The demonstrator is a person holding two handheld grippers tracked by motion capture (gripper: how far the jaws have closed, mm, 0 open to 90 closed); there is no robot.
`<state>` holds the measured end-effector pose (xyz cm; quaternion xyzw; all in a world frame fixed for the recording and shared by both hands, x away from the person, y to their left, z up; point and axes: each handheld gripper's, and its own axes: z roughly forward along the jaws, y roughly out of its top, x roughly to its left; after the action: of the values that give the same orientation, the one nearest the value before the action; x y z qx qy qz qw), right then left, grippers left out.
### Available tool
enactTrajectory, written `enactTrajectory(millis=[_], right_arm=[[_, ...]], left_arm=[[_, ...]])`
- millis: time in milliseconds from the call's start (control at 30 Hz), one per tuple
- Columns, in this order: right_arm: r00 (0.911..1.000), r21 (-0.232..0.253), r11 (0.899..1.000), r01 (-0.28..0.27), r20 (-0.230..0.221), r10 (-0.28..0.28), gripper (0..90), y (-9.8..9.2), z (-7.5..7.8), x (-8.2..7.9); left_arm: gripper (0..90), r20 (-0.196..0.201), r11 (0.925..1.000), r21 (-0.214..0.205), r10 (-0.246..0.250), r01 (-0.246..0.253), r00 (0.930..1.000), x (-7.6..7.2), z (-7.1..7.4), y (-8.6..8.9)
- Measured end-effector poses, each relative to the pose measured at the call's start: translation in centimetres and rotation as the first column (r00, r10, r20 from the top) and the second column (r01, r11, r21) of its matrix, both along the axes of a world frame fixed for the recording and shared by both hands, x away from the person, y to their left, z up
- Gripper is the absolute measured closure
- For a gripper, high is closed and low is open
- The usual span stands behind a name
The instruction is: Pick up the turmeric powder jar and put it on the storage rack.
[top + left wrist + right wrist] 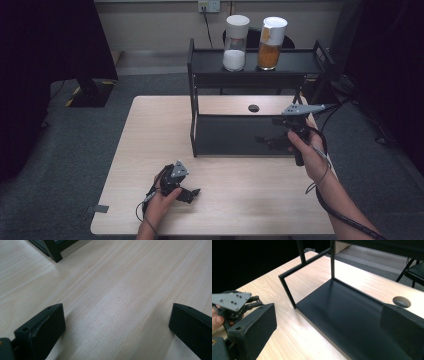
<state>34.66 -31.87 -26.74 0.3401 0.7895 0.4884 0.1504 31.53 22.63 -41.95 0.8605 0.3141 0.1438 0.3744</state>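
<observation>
Spanning most of my high view is the pale wooden worktop [150, 145], and on its far half stands a black two-tier rack [240, 135]. Its lower shelf [347, 320] lies bare and glossy; its top shelf carries two jars, one with white powder [235, 42] and one with orange powder [270, 43], side by side and just apart. A round cable hole [253, 108] sits in the worktop behind the rack. My right gripper [280, 136] hovers at the rack's right front, over the lower shelf, jaws wide with nothing between them. My left gripper [192, 194] rests low on the worktop near the front edge, well apart from the rack, jaws wide and empty too. The rack's thin black uprights stand between my grippers and the jars.
</observation>
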Motion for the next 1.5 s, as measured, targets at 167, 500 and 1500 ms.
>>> enactTrajectory(millis=[167, 500, 1500], right_arm=[[0.9999, -0.004, 1.000, -0.005, -0.016, 0.005, 0.5, -0.2, -1.7, -0.2], [0.9993, -0.018, 1.000, -0.017, -0.035, 0.016, 0.6, -0.5, -4.7, -0.7], [0.9966, -0.192, 0.981, -0.040, -0.078, 0.025, 0.7, -1.6, -12.8, -3.4]], left_arm=[[0.0, 0.000, 1.0000, 0.000, 0.000, 0.000, 1.0000, 0.0, 0.0, 0.0], [0.0, 0.000, 1.0000, 0.000, 0.000, 0.000, 1.0000, 0.0, 0.0, 0.0], [0.0, 0.000, 1.0000, -0.001, 0.000, 0.000, 1.0000, 0.0, 0.0, 0.0]])
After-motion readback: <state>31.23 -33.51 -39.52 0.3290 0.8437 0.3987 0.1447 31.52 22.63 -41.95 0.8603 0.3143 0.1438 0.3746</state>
